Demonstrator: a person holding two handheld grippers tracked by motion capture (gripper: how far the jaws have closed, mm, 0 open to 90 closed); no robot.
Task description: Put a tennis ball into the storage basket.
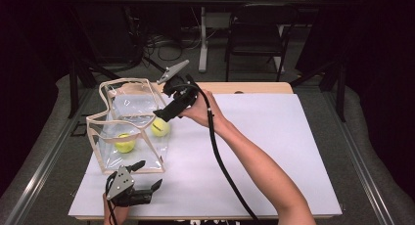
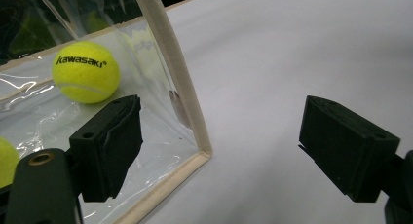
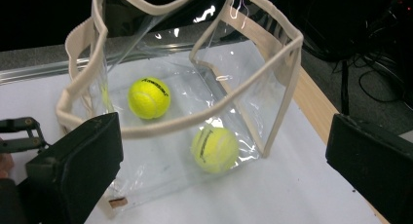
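Observation:
A clear plastic bag (image 1: 120, 121) with beige trim stands open on the left of the white table cover (image 1: 264, 146). Two yellow tennis balls lie inside it, one near the front (image 1: 125, 143) and one at the right wall (image 1: 160, 127). My right gripper (image 1: 164, 112) hovers at the bag's right rim, open and empty; in its own view (image 3: 224, 165) it looks down on the rim (image 3: 195, 119) and both balls (image 3: 149, 97) (image 3: 215, 149). My left gripper (image 1: 148, 175) rests open beside the bag's front corner. Its view (image 2: 229, 141) shows the corner trim (image 2: 178, 78) and a ball marked Kawasaki (image 2: 86, 71).
The wooden table edge (image 1: 254, 88) runs along the back. Behind it a black folding chair (image 1: 257, 34) and a white table leg (image 1: 202, 39) stand among floor cables. The right gripper's black cable (image 1: 220, 161) trails along the forearm across the cover.

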